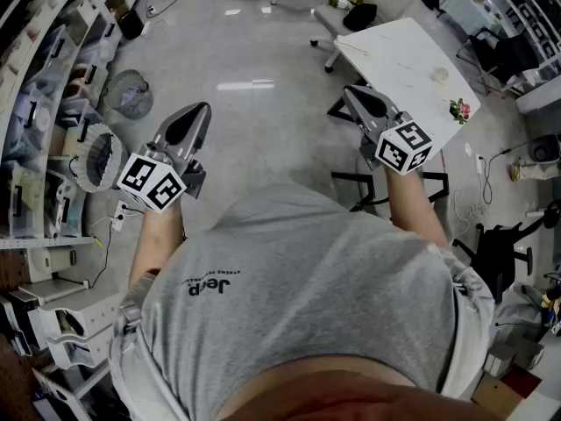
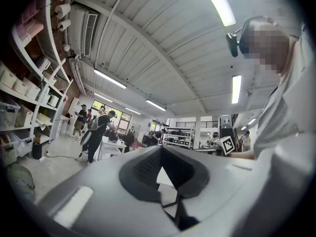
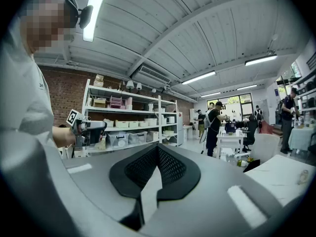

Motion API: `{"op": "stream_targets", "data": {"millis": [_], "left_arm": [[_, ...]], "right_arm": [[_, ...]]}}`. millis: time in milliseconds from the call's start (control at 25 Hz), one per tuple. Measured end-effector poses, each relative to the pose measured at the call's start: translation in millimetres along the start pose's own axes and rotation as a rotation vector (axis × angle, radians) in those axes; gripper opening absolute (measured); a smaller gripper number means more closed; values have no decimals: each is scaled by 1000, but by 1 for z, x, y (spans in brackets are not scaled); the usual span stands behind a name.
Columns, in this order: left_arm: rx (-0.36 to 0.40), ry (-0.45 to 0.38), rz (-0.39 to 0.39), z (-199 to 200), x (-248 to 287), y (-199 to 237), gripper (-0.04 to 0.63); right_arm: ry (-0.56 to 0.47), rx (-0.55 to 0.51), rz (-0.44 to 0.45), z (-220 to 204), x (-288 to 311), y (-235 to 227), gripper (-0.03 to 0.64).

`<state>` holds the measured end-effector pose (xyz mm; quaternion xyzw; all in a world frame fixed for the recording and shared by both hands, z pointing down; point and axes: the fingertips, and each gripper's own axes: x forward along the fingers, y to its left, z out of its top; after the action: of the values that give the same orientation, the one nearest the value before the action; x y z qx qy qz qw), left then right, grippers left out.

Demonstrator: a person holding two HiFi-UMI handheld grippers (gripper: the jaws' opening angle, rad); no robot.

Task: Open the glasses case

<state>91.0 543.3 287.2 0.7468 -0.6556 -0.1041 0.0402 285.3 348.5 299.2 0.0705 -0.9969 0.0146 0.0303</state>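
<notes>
Left arm: the bare left forearm (image 1: 156,239) reaches out from the grey T-shirt (image 1: 307,296). The left gripper (image 1: 201,110) is held about level in the air, its nose toward 1 o'clock in the head view.
Right arm: the right forearm (image 1: 419,210) is also out in front. The right gripper (image 1: 352,93) is level with its nose toward 11 o'clock, well apart from the left gripper.
Left grip: clenched, tips meeting, nothing between them.
Right grip: clenched tip to tip, nothing between them.
Glasses case: no view shows it, so I cannot tell where it lies relative to either gripper.
Surface: a white table (image 1: 405,55) lies at 1 o'clock from the right gripper. A small cup (image 1: 441,74) and a little bunch of flowers (image 1: 459,110) sit on it.
Floor: a glossy grey floor (image 1: 254,121) lies beneath both grippers.
Room: storage shelves (image 1: 31,121) stand at 9 o'clock, and a wire bin (image 1: 129,93) is at 10 o'clock from the left gripper. Strip lights (image 2: 217,4) hang on a ribbed ceiling. Other people (image 3: 214,127) stand at far tables.
</notes>
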Motion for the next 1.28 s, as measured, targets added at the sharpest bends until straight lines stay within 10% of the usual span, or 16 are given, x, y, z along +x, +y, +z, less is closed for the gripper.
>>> {"op": "stream_targets", "data": {"millis": [840, 1000, 1280], "left_arm": [[23, -1, 8, 0, 19, -19, 48], [33, -8, 7, 1, 33, -32, 408], [53, -18, 35, -7, 63, -65, 446]], "right_arm": [[-32, -8, 6, 12, -20, -19, 4], [-31, -10, 24, 12, -34, -30, 5], [-32, -10, 54, 8, -67, -61, 5]]}}
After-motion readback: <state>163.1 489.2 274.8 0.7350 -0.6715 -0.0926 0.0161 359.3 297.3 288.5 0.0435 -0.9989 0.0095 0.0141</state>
